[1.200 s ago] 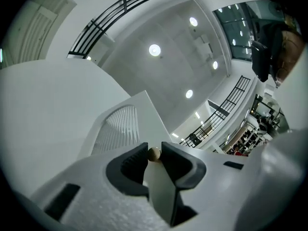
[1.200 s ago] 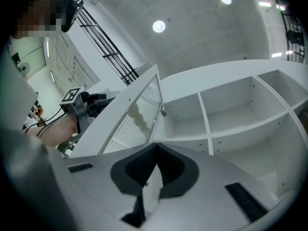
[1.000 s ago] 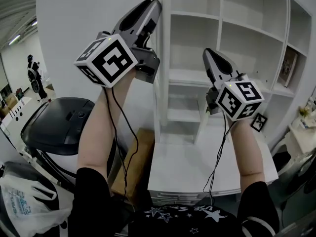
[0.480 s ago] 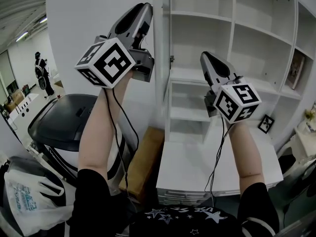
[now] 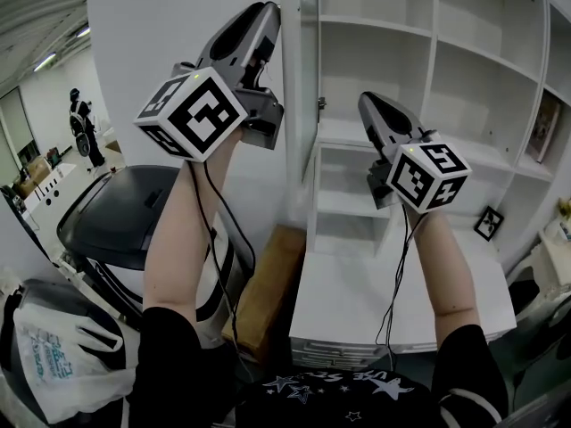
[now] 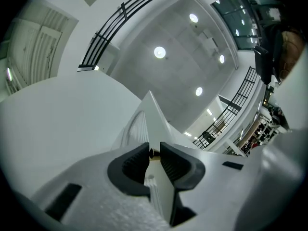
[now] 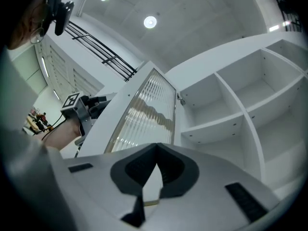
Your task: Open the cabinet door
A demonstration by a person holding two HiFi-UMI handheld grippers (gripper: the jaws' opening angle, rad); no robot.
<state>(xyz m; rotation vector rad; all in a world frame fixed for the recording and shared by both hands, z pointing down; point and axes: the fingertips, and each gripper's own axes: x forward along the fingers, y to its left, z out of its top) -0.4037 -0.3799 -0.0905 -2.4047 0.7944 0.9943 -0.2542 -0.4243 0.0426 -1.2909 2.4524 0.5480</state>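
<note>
Head view: left gripper [image 5: 264, 12] clamps cabinet door [image 5: 302, 78] edge; white shelving [image 5: 384, 61] lies right of it; door stands wider than one second ago. Left gripper view: ceiling lights [image 6: 159, 52] beyond. Right gripper view: right gripper [image 7: 155, 152] closed, empty, door ahead.

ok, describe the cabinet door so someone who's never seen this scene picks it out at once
Find the big white shelf unit of open compartments. At its left side a tall narrow panel stands swung out, nearly edge-on in the head view: the cabinet door. Unlike the bare white boards around it, it carries a ribbed glass pane, and the left gripper is clamped on its edge.
</note>
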